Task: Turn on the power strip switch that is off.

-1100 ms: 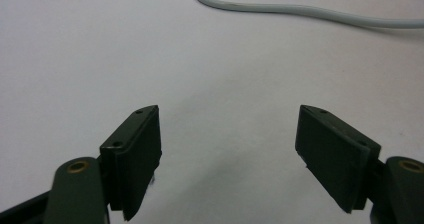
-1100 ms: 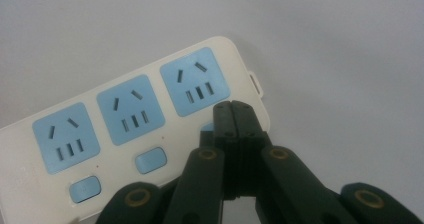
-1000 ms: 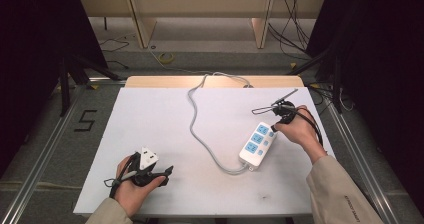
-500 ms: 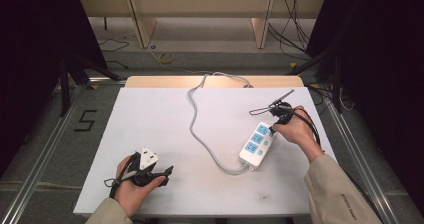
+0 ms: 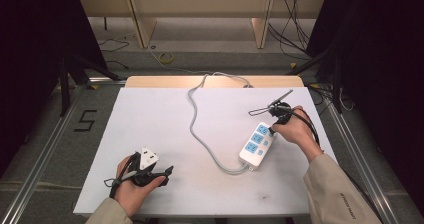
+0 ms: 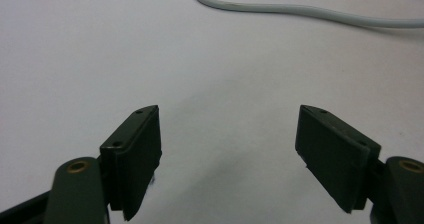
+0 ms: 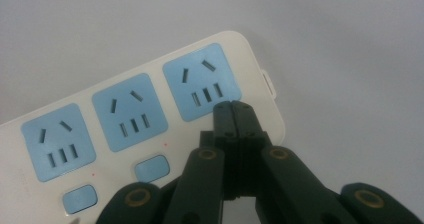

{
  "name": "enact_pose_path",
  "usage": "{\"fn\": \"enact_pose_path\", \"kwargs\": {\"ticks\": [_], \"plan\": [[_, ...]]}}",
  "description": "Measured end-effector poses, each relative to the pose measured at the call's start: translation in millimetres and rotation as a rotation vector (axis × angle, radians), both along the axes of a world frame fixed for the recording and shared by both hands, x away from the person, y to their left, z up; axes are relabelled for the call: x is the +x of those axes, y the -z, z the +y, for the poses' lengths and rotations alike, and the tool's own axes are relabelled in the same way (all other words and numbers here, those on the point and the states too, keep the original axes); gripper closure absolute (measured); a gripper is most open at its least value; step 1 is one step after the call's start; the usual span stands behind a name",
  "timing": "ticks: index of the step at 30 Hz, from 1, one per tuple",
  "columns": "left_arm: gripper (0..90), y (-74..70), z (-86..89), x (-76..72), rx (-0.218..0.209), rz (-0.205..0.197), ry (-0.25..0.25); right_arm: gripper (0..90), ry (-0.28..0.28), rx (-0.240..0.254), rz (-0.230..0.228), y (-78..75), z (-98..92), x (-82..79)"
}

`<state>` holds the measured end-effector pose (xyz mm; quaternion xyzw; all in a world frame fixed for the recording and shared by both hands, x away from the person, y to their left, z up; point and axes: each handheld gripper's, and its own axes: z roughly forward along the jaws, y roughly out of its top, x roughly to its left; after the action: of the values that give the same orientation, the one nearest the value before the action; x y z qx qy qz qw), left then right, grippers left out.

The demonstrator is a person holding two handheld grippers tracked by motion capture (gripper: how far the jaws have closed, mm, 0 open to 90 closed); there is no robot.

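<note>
A white power strip (image 5: 257, 145) with three blue sockets and blue switches lies on the white table top (image 5: 150, 114), right of centre. Its grey cable (image 5: 192, 119) winds away to the table's far edge. My right gripper (image 5: 271, 131) is shut with nothing between its jaws. In the right gripper view its tips (image 7: 234, 106) sit on the power strip (image 7: 125, 129) beside the end socket. My left gripper (image 5: 162, 176) rests near the front left corner, pointing right. In the left gripper view it (image 6: 230, 154) stands open over bare table, with the cable (image 6: 300, 11) farther off.
A wooden strip (image 5: 210, 81) borders the table's far edge. Metal rails (image 5: 45, 149) run along both sides, and a "5" (image 5: 85, 120) is marked on the floor at the left. Loose cables (image 5: 295, 34) and shelving legs stand behind the table.
</note>
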<state>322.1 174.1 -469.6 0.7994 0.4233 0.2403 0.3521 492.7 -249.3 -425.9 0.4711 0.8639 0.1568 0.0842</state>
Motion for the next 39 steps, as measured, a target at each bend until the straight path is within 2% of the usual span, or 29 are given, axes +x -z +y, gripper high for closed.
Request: {"fn": "enact_pose_path", "kwargs": {"ticks": [23,39], "plan": [[26.2,-0.2,-1.2,-0.5,-0.001,-0.003,0.001,90.0,0.002,-0.007,0.014,1.9,0.4,0.7],[26.2,-0.2,-2.2,-0.8,0.001,-0.004,0.004,90.0,-0.007,-0.028,0.004,2.8,2.6,0.0]]}}
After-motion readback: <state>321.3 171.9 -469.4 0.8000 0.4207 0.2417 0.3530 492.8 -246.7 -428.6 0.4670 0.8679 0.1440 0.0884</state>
